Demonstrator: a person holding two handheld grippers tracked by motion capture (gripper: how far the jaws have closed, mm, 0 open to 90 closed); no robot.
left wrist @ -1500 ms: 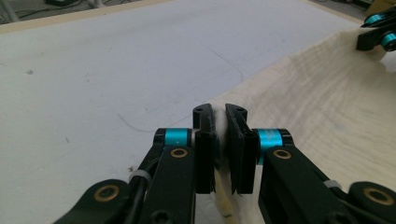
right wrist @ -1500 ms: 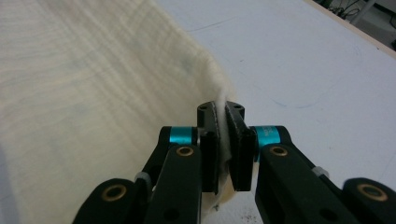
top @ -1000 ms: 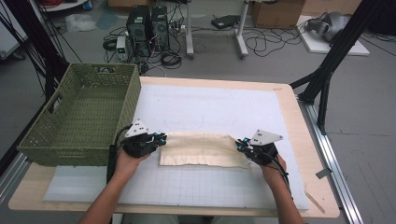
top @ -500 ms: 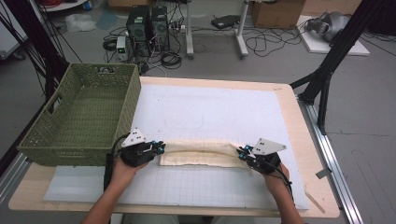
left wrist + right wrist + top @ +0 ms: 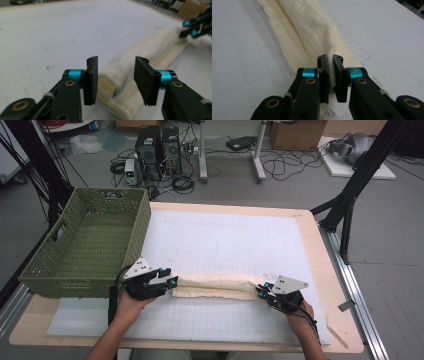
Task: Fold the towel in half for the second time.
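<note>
A cream cloth (image 5: 215, 286) lies folded into a long strip across the white mat, near the front. My left gripper (image 5: 170, 281) sits at its left end; its jaws have just been opening and stand apart around the cloth end (image 5: 117, 77) without pressing it. My right gripper (image 5: 260, 292) is at the right end, shut on a pinched fold of the cloth (image 5: 331, 67). From the left gripper view, the right gripper (image 5: 193, 26) shows far off at the strip's other end.
A green woven basket (image 5: 87, 245) stands at the table's left, close behind my left hand. The white gridded mat (image 5: 225, 240) covers most of the wooden table (image 5: 320, 245). Black frame legs, computers and cables stand on the floor beyond.
The left gripper's jaws have opened and let go of the cloth's left end. The right gripper has slid slightly toward the front right, and the cloth strip looks narrower and longer.
</note>
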